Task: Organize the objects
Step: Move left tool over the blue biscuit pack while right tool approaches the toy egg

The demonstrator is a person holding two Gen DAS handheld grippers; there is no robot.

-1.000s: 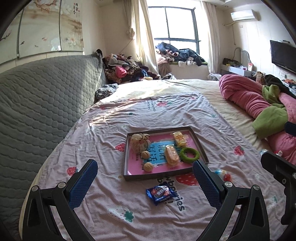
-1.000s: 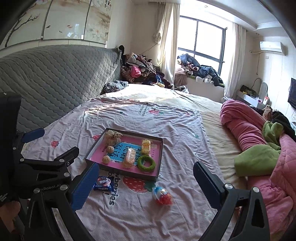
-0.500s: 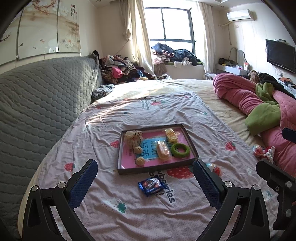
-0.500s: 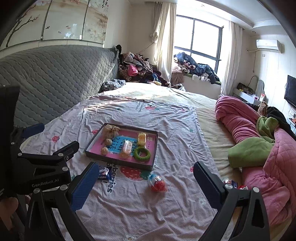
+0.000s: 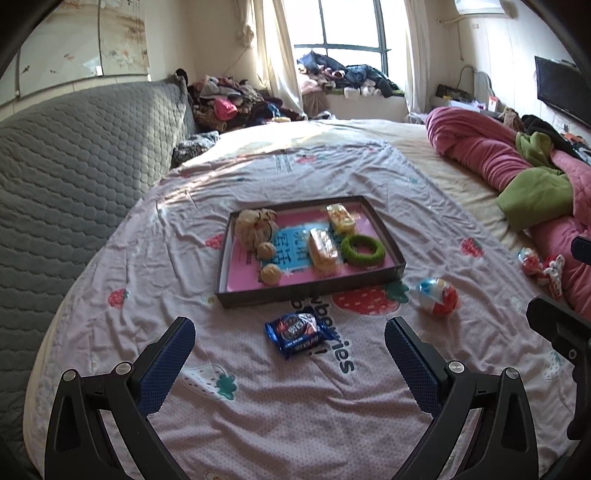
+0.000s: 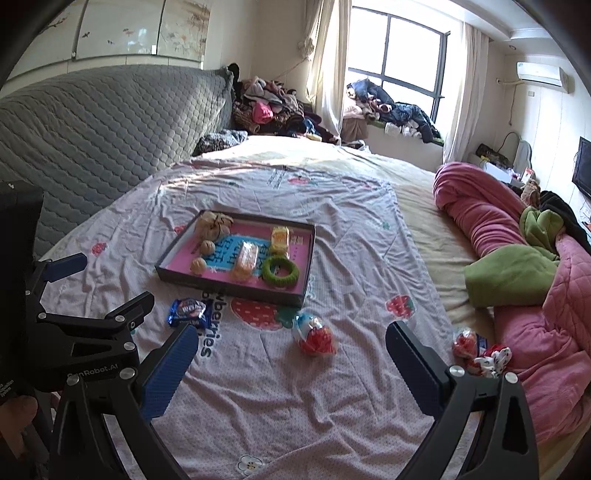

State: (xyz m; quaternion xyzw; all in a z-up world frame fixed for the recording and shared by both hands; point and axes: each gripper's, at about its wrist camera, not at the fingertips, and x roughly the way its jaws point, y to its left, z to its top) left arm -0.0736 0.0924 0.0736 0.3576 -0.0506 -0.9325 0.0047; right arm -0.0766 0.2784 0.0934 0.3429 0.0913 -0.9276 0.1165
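Left view: from my left gripper (image 5: pixel 290 360), held low over the near end of the bed, facing the window (image 5: pixel 347 27); the tray (image 5: pixel 310 291) sits near, dead ahead.
Right view: from my right gripper (image 6: pixel 291 363), a little further right, same facing; the tray (image 6: pixel 229 286) lies left of centre.
Shared: tray, blue packet (image 5: pixel 298 334), pink quilt (image 6: pixel 480 218), window.
Cross-sight: the right view catches my left gripper at its left edge.

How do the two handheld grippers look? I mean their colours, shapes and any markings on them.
Both are alike: the left gripper and the right gripper have black angular frames with silver screws, and each finger carries a flat blue pad with a fine dotted texture. In the right wrist view, the left gripper's black body bears white lettering, partly legible as "Robot.AI". No cables or sleeves show.
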